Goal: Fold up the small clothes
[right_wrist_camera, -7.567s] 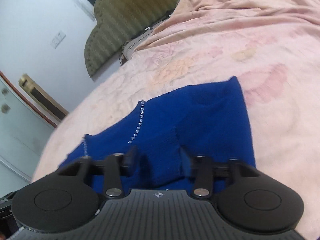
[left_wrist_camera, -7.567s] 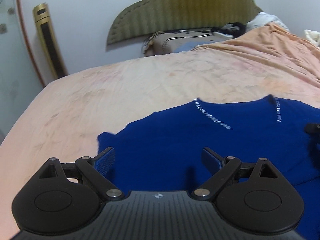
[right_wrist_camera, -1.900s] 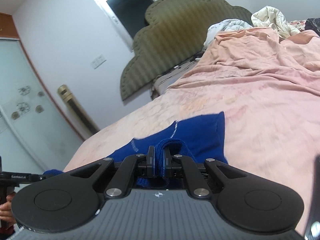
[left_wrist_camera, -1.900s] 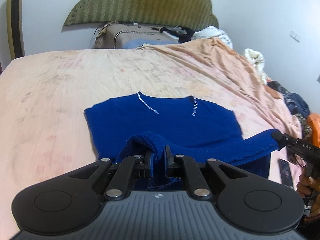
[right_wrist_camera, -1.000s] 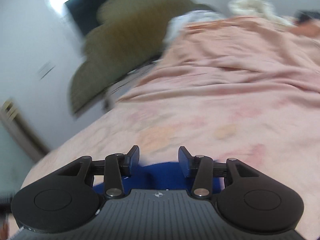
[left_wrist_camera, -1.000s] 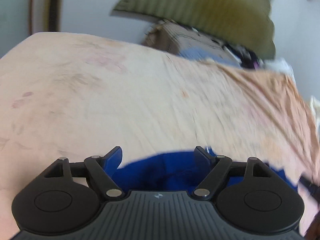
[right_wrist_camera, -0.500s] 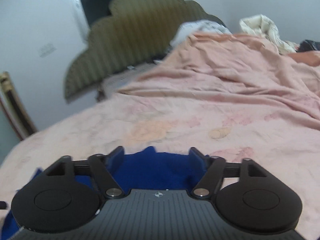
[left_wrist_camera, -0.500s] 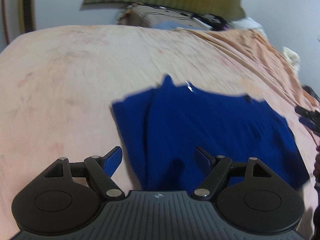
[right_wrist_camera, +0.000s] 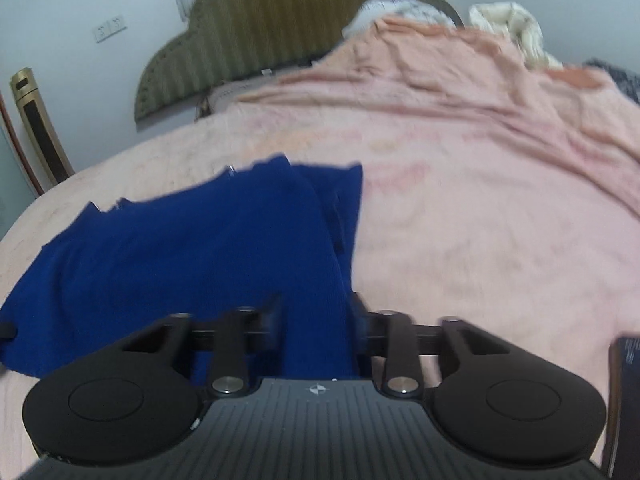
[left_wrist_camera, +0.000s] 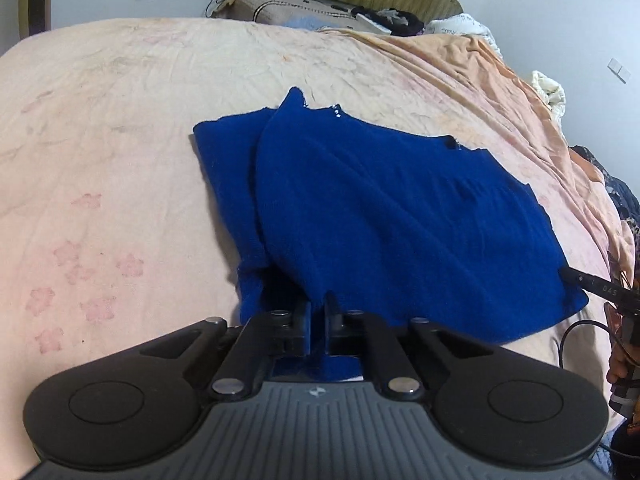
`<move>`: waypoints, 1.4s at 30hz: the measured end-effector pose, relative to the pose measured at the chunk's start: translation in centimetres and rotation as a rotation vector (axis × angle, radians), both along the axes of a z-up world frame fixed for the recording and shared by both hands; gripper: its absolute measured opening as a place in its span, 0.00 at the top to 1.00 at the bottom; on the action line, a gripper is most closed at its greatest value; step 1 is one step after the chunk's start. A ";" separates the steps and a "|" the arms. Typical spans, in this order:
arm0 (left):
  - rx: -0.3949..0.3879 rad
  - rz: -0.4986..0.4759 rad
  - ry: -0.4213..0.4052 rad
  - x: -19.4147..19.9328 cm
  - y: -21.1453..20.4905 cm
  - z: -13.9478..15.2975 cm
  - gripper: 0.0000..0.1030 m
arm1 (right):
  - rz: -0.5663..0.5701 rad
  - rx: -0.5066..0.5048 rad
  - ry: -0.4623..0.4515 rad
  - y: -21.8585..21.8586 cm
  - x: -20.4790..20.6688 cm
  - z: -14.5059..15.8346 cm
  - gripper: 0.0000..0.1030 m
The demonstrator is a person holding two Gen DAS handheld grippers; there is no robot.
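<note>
Left hand-held gripper [left_wrist_camera: 317,316]: we are clamping its jaws on the near-left corner of the blue sweater [left_wrist_camera: 380,216]; they have just been closing, and blue knit is showing in the thin slot between the pads.
Right hand-held gripper [right_wrist_camera: 316,320]: we are bringing its jaws in around the sweater's near-right corner; they have just been closing, a thick band of knit is standing between them, and motion blur is hiding whether the pads are pressing yet.
Where the sweater is lying: on the bed [left_wrist_camera: 100,140], spreading away from both grippers toward the headboard [right_wrist_camera: 256,20], its near hem along the foot edge of the bed.
Long axis: we are judging it to be running across the bed, from one gripper to the other, with the beaded neckline [left_wrist_camera: 335,110] at the far edge.
Nearer hand: each is sitting at its own corner; neither is nearer the whole garment.
Layers: the sweater is already lying doubled, an upper layer covering a lower one that is peeking out along the left side.
Open room: bare pink sheet is lying to the left and beyond the neckline; toward the right side the bedding is rising in rumpled folds [right_wrist_camera: 500,92].
Coming move, as we are judging it: both corners are going forward together toward the far edge, so the hem needs to be kept taut and level.
</note>
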State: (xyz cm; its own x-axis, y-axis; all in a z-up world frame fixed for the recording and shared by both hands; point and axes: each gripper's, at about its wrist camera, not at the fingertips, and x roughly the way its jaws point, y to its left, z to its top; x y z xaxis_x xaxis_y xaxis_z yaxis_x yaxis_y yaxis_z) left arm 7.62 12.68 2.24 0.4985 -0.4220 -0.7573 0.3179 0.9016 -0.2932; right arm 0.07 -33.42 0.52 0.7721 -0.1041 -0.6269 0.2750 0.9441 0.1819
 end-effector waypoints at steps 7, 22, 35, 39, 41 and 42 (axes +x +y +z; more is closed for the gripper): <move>0.033 0.012 -0.018 -2.3 1.5 0.9 0.96 | -0.027 0.019 -0.072 -0.4 -2.6 1.4 0.96; 0.123 0.001 -0.210 -0.9 -0.9 6.1 0.81 | 0.083 -0.134 -0.083 2.8 1.2 3.1 0.62; 0.321 0.132 -0.192 10.3 -8.4 -1.2 0.53 | 0.020 -0.074 0.006 2.5 14.4 -0.8 0.51; 0.348 0.121 -0.270 8.4 -9.0 -0.6 0.27 | 0.117 -0.166 -0.076 5.5 10.8 1.2 0.28; 0.426 0.133 -0.246 9.0 -9.5 -1.7 0.26 | 0.177 -0.160 -0.064 6.6 10.3 0.5 0.16; 0.424 0.149 -0.223 9.1 -9.3 -1.9 0.26 | 0.197 -0.169 -0.029 7.0 10.7 -0.2 0.17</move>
State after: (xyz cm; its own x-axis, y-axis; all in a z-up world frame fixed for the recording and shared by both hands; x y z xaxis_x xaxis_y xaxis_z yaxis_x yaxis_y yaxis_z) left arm 16.73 3.39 0.37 0.6994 -0.0120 -0.7146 0.1895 0.9672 0.1692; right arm 10.75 -26.40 0.31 0.8051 -0.0513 -0.5910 0.0794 0.9966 0.0216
